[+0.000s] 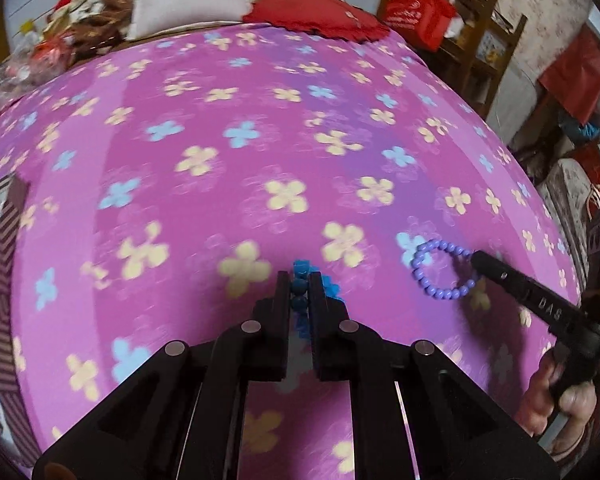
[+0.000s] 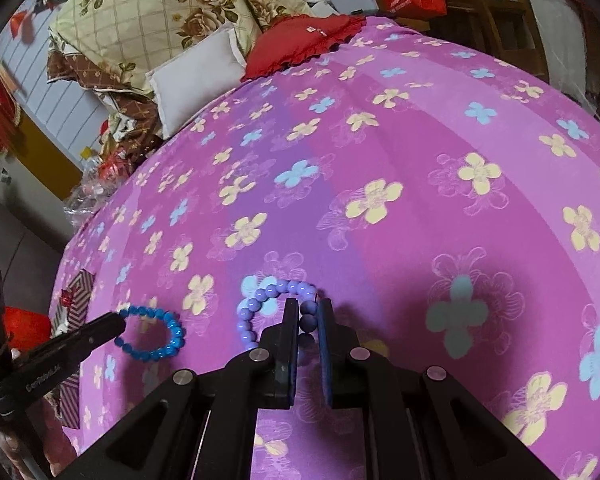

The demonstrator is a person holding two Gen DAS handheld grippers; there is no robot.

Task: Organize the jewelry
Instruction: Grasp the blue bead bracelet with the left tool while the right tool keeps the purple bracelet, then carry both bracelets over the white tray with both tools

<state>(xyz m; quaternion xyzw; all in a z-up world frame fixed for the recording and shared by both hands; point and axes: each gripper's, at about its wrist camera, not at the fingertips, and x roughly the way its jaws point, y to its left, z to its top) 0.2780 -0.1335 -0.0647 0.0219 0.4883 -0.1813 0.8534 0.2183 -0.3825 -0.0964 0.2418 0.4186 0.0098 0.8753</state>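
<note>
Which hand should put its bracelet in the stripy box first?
Probably the left. The left gripper is shut on the blue bracelet and sits right beside the striped box. The right gripper, shut on the purple bracelet, is farther from the box.

My left gripper (image 1: 300, 280) and my right gripper (image 2: 309, 312) each pinch a bracelet over the bedspread (image 1: 260, 140) — the bracelet in my left (image 2: 156, 334) hangs to the left of the one in my right (image 2: 272, 300), well apart. Behind them, at the far edge (against the wall), pillows (image 2: 196, 80) are piled. A striped box (image 2: 74, 300) lies at the bedspread's left edge.
</note>
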